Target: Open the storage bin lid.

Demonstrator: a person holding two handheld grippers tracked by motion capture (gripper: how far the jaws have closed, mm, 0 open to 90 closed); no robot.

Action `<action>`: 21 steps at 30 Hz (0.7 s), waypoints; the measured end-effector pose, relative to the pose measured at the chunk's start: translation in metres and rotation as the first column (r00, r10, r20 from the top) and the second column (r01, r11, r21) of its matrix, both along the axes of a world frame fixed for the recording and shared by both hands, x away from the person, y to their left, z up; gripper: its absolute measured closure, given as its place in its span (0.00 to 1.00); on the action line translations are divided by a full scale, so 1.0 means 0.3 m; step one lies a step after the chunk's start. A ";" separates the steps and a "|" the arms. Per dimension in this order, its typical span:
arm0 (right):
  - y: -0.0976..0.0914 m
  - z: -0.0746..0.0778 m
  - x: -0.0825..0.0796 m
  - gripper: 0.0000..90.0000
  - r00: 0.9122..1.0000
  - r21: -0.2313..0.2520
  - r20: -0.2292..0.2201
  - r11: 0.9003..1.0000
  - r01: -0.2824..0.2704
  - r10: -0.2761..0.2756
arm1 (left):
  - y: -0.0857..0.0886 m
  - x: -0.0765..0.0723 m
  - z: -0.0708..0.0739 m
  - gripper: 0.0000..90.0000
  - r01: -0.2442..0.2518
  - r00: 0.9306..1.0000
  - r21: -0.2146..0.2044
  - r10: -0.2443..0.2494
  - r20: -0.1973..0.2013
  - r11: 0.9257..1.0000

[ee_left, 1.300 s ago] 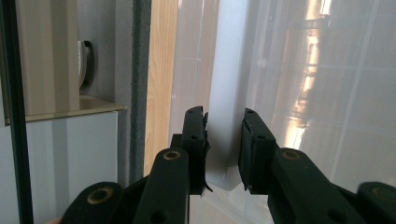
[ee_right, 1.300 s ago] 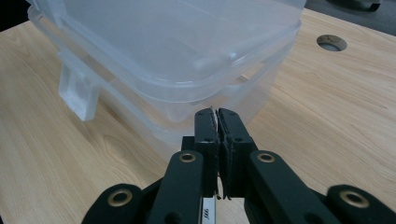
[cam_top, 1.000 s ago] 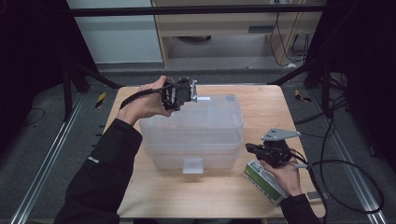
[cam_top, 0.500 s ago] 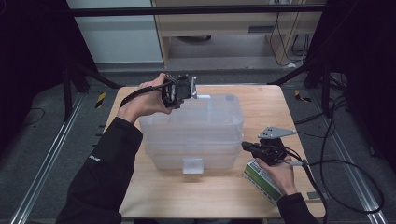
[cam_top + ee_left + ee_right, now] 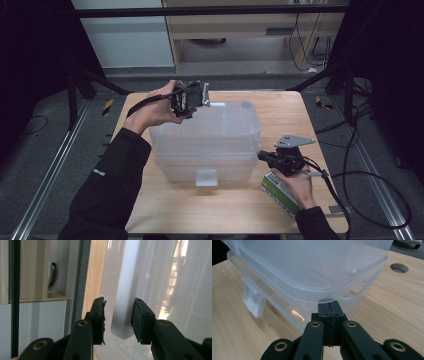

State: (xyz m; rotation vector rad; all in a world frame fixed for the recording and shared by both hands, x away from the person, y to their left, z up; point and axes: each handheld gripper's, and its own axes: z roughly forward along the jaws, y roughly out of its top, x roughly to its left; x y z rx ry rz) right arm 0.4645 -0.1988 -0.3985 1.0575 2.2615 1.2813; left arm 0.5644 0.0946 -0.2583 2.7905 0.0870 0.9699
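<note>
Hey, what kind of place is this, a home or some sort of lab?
Probably a lab or recording setup: a bare wooden table ringed by dark metal framing, with loose cables on a grey carpeted floor.

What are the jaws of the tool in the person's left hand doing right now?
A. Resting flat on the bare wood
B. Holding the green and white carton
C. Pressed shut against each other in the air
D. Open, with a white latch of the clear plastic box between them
D: in the left gripper view the left gripper has its jaws apart, with the white latch of the clear plastic box between them.
</note>
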 end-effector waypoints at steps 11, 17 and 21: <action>0.001 0.001 0.001 1.00 1.000 -0.004 0.001 1.000 -0.001 0.001 | 0.067 -0.076 0.061 0.62 0.009 1.000 -0.105 -0.008 0.004 0.994; 0.000 0.001 0.002 1.00 1.000 -0.001 -0.001 1.000 -0.001 0.001 | 0.122 -0.116 0.065 0.64 -0.016 1.000 -0.142 0.016 -0.002 0.990; 0.000 0.001 0.004 1.00 1.000 0.000 -0.004 1.000 -0.003 0.003 | 0.174 -0.139 0.058 0.65 -0.050 0.999 -0.196 0.054 0.011 0.979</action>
